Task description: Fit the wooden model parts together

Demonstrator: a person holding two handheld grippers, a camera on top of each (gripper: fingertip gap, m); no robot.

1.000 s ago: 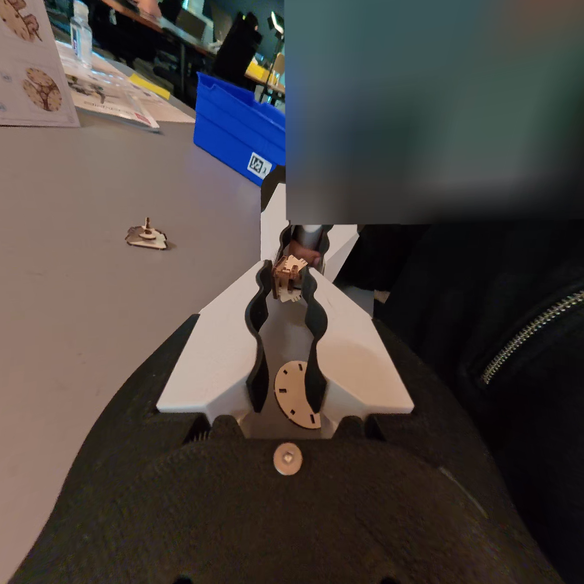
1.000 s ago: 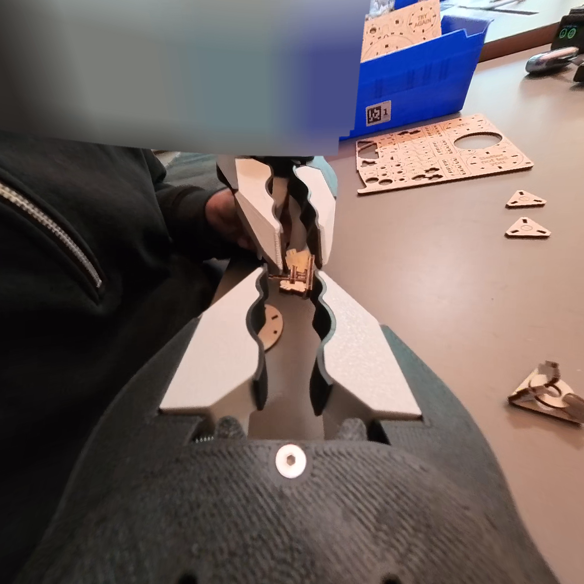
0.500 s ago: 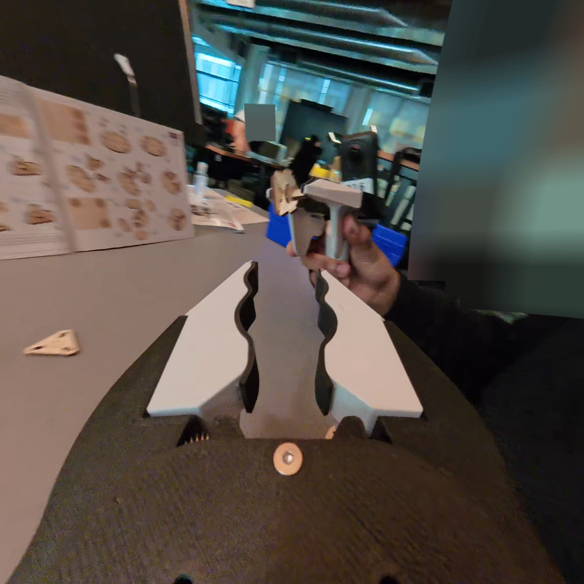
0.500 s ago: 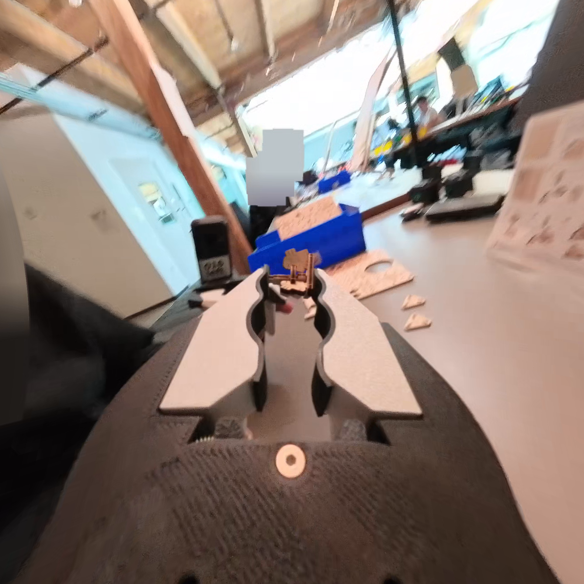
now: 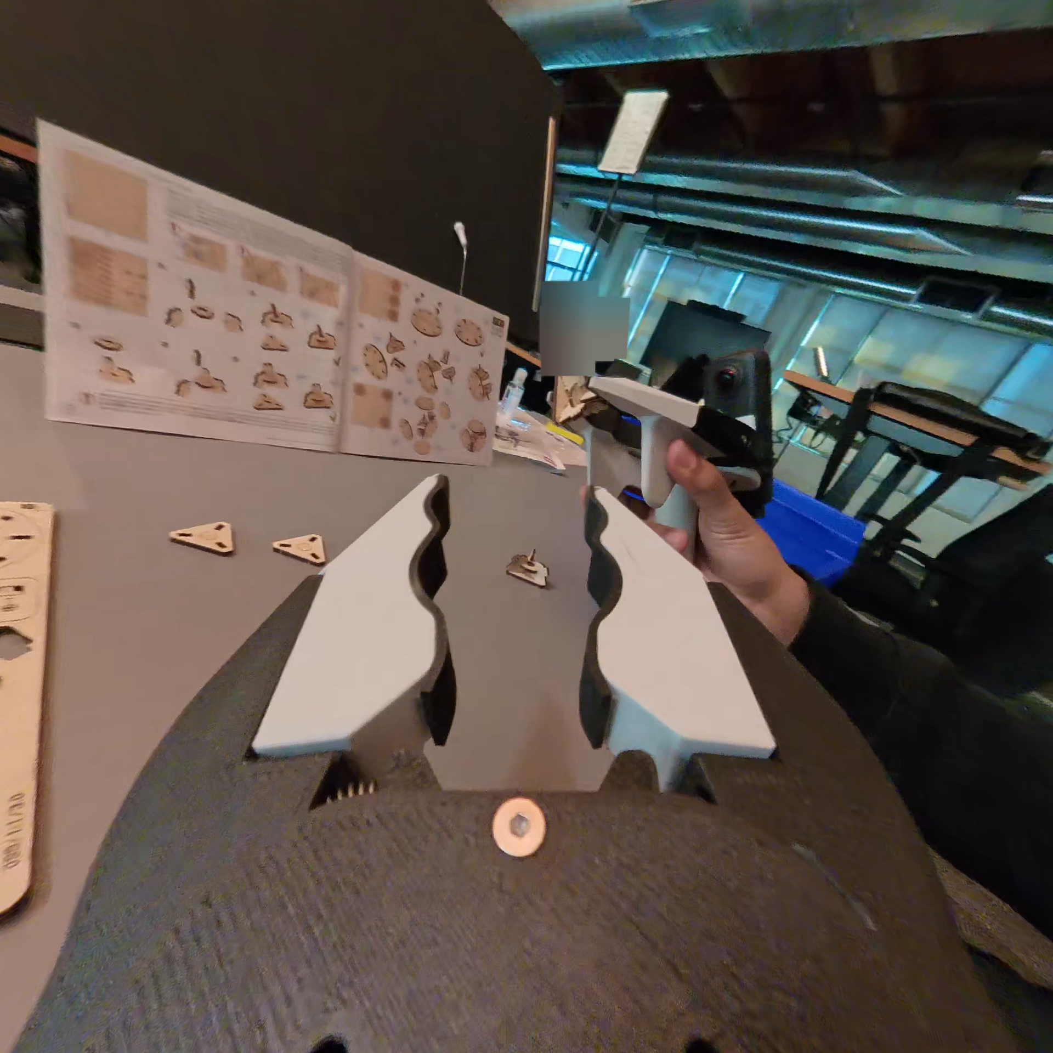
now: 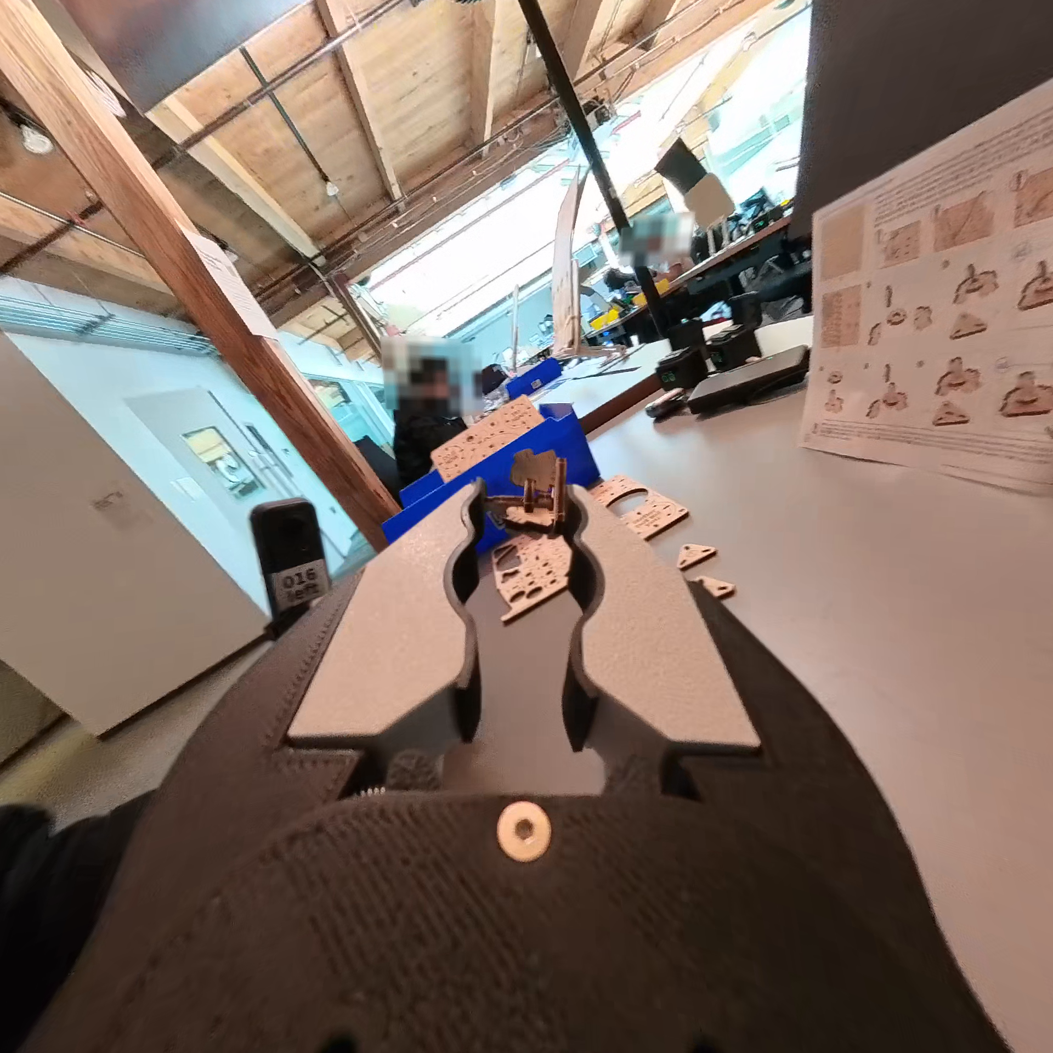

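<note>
My left gripper (image 5: pixel 515 498) is open and holds nothing; it hovers low over the grey table (image 5: pixel 142 627). A small wooden assembly with an upright peg (image 5: pixel 527 567) lies on the table beyond its fingertips, untouched. My right gripper (image 6: pixel 527 501) is shut on a small wooden assembly of interlocked flat pieces (image 6: pixel 538 490), pinched at the fingertips and held above the table. The left wrist view shows the right gripper (image 5: pixel 644 399) in a person's hand (image 5: pixel 723 535) at upper right, with the wooden assembly (image 5: pixel 572 399) at its tip.
Two wooden triangles (image 5: pixel 202 535) (image 5: pixel 300 548) lie left of my left gripper, with a punched wooden sheet (image 5: pixel 17 684) at the far left. An open instruction booklet (image 5: pixel 273 353) stands behind. A blue bin (image 6: pixel 513 473), a punched sheet (image 6: pixel 535 570) and two triangles (image 6: pixel 696 555) lie ahead of the right gripper. Across from one pair of fingers to the other is roughly 10 cm.
A second ago both grippers met on the wooden assembly near the person's body. My left gripper has opened, let go and swung out over the table. The right gripper has kept the assembly and lifted it.
</note>
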